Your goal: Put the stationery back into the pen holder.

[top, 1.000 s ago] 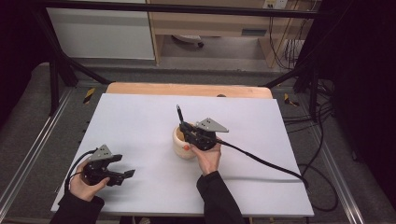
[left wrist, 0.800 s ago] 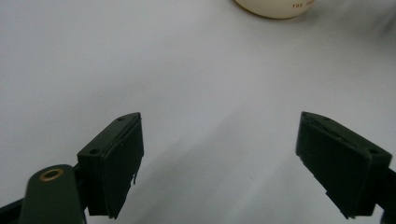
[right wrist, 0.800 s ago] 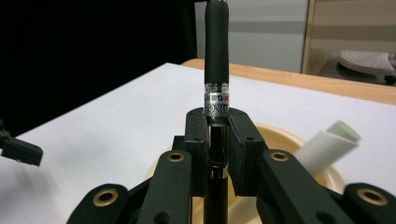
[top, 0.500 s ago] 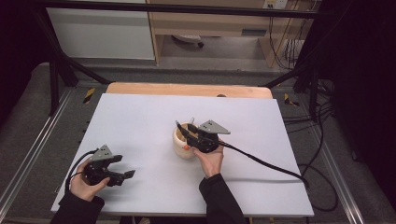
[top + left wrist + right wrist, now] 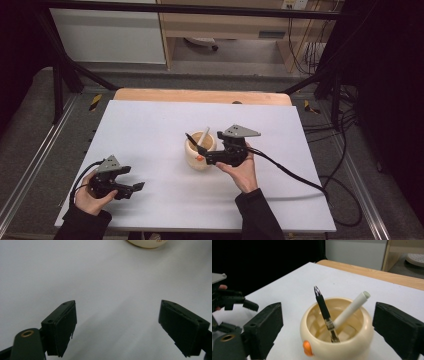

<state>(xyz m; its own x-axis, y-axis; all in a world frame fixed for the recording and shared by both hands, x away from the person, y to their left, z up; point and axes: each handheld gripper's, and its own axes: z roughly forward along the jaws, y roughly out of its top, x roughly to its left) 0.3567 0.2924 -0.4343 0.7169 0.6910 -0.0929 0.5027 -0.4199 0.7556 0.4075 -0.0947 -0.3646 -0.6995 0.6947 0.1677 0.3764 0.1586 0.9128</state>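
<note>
**A:** Pens, where are they? Black pen [image 5: 323, 308] and white pen [image 5: 350, 309] lean in the cream pot [image 5: 199, 152], mid-table.

**B:** Right gripper [image 5: 327, 331] is nearer, jaws wide apart, straddling the pot. Left gripper [image 5: 134, 187] is open and empty, well apart.

left tool [image 5: 131, 187] sits low at the near-left in the left hand [image 5: 90, 197] with jaws spread wide, right tool [image 5: 196, 145] held mid-worktop by the right hand [image 5: 242, 170], jaws also wide apart
</note>
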